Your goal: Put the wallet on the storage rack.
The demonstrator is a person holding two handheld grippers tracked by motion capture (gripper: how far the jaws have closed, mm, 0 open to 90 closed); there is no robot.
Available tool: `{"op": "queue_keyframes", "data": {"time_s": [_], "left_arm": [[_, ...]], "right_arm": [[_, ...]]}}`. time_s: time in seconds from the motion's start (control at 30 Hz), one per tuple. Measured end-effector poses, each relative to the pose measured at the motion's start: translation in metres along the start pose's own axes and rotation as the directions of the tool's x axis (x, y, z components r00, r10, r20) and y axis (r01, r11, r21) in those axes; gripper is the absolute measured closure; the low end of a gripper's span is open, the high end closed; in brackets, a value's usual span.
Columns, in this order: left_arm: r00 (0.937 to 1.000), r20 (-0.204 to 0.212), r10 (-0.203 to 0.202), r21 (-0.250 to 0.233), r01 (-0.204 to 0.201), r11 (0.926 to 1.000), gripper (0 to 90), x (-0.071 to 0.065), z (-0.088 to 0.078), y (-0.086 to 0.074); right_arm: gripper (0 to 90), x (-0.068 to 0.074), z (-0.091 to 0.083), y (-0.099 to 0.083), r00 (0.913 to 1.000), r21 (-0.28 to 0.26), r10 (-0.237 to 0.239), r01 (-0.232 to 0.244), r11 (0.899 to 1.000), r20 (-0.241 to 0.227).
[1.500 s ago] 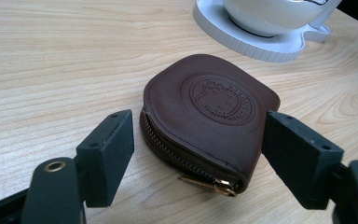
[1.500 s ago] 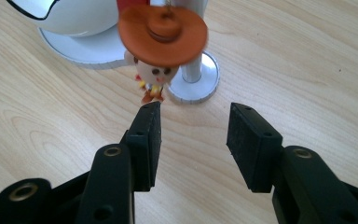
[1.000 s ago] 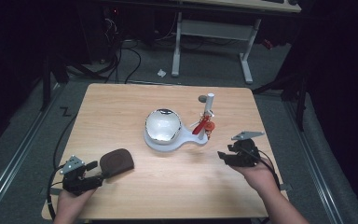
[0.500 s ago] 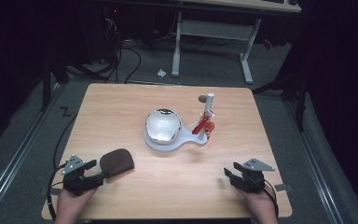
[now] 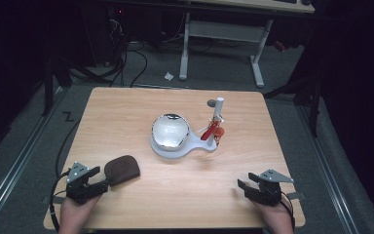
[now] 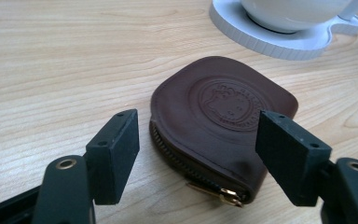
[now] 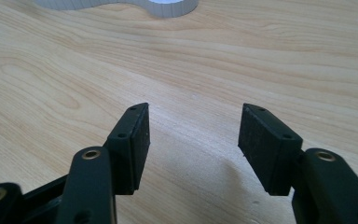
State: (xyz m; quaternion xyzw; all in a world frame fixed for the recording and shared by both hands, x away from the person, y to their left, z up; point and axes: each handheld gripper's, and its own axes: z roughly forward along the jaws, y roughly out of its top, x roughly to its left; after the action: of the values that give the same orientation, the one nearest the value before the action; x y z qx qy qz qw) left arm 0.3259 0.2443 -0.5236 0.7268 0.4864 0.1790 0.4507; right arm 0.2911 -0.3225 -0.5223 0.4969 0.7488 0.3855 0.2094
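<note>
We see the light wooden tabletop [image 5: 126, 112] carrying a white stand with a domed mirror [image 5: 170, 132] mid-table. Near the front left corner lies the brown leather zip pouch [image 6: 216, 121]; our left gripper [image 6: 198, 151] straddles it, jaws apart and just closing. Next comes the pinch. The right gripper [image 7: 193, 140], just opening, gapes empty.

The pouch [image 6: 219, 126] at centre frame is dark brown with an embossed round emblem and a gold zip pull. The table [image 5: 126, 112] is pale wood-grain. The stand [image 5: 175, 148] is white, its bowl [image 5: 170, 130] silvery, a red piece [image 5: 209, 132] at centre right.
</note>
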Motion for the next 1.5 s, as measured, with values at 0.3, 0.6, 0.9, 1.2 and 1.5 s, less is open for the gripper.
{"op": "queue_keyframes", "data": {"time_s": [0.3, 0.6, 0.9, 1.2, 1.5], "left_arm": [[0.9948, 0.009, -0.101, 0.023, 0.101, 0.9946, 41.2, 0.014, 0.007, 0.011], [0.9708, 0.056, -0.233, 0.039, 0.231, 0.9721, 63.6, 0.025, 0.018, 0.011], [0.9445, 0.148, -0.293, 0.055, 0.288, 0.956, 68.0, 0.03, 0.016, -0.001], [0.9513, 0.131, -0.279, 0.052, 0.275, 0.9602, 78.9, 0.026, 0.013, -0.005], [0.9805, 0.089, -0.175, 0.033, 0.173, 0.9844, 86.8, 0.013, 0.01, -0.002]], "right_arm": [[44.5, 0.005, 0.003, 0.001, 0.9992, 0.014, -0.036, 0.037, 0.999, -0.014], [45.4, 0.003, 0.0, -0.001, 0.9993, 0.007, -0.034, 0.034, 0.999, -0.017], [45.9, 0.006, 0.003, -0.002, 0.9992, 0.024, -0.036, 0.037, 0.999, -0.018], [46.3, 0.008, 0.006, -0.002, 0.9989, 0.031, -0.043, 0.043, 0.999, -0.016], [46.6, 0.006, 0.006, -0.003, 0.9991, 0.031, -0.038, 0.039, 0.999, -0.018]]}}
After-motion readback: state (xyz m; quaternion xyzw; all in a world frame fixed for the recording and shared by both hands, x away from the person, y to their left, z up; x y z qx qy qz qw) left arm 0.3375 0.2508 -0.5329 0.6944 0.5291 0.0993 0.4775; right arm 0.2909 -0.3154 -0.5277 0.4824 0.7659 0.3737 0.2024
